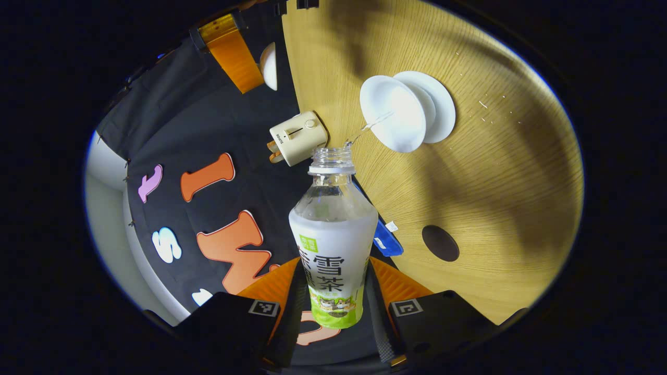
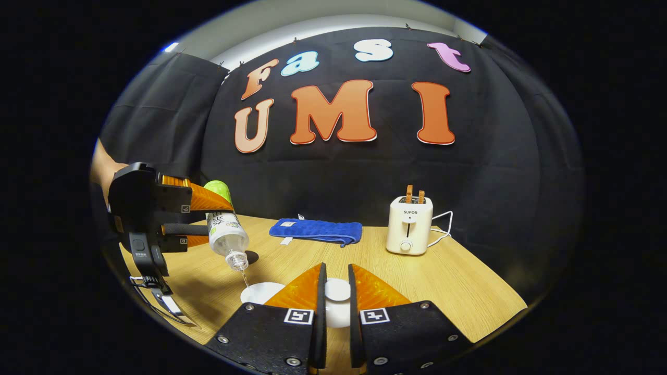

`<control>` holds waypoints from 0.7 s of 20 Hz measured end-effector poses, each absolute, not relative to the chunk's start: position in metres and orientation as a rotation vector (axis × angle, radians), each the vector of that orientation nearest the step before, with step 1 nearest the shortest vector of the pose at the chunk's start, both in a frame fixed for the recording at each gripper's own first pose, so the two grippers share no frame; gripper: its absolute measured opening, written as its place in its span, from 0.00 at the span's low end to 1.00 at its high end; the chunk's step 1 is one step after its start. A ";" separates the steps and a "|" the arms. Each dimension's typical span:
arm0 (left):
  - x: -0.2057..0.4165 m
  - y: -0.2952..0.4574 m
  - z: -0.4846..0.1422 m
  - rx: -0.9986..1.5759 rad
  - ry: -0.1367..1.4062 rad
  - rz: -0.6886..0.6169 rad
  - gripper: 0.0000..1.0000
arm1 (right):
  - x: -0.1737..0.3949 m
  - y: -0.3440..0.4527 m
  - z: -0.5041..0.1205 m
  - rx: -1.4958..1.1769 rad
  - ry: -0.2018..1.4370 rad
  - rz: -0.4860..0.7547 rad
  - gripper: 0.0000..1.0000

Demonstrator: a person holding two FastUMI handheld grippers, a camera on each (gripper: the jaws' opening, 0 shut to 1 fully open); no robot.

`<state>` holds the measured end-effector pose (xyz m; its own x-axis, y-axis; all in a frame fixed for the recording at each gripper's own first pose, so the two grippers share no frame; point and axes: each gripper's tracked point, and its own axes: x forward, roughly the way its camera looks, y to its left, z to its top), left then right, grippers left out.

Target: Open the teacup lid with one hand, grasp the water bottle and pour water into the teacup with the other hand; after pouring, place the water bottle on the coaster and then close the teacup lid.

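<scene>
Wooden table (image 2: 458,281) under me, black cloth wall behind. My left gripper (image 1: 333,291) is clamped on the water bottle (image 1: 333,245), tipped neck-down, and a thin stream is running from its mouth into the open teacup (image 1: 393,114) on its saucer. My right gripper (image 2: 334,294) pinches the teacup lid (image 2: 337,289) just beside the cup. Farther back: blue towel (image 2: 317,230), toaster (image 2: 410,225), and a dark coaster (image 1: 440,243) near the bottle.

The jaws clamp the water bottle (image 1: 333,239), apparently pouring into the teacup (image 1: 393,114).
</scene>
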<state>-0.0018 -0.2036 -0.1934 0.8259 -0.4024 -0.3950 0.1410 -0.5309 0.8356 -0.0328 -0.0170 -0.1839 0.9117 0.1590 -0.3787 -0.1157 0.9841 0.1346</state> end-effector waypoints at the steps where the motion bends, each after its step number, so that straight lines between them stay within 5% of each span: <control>1: -0.001 -0.203 -0.194 2.034 -0.191 -0.698 0.63 | -0.034 -0.016 -0.182 0.110 0.396 0.146 0.18; 14: 0.009 -0.226 -0.152 2.247 -0.348 -0.668 0.65 | -0.035 -0.022 -0.176 0.104 0.377 0.146 0.18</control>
<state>0.0087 -0.2261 -0.1515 0.8268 -0.4352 -0.3565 -0.0422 -0.6799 0.7321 -0.0346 -0.0216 -0.1765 0.9195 0.1609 -0.3587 -0.1221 0.9842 0.1284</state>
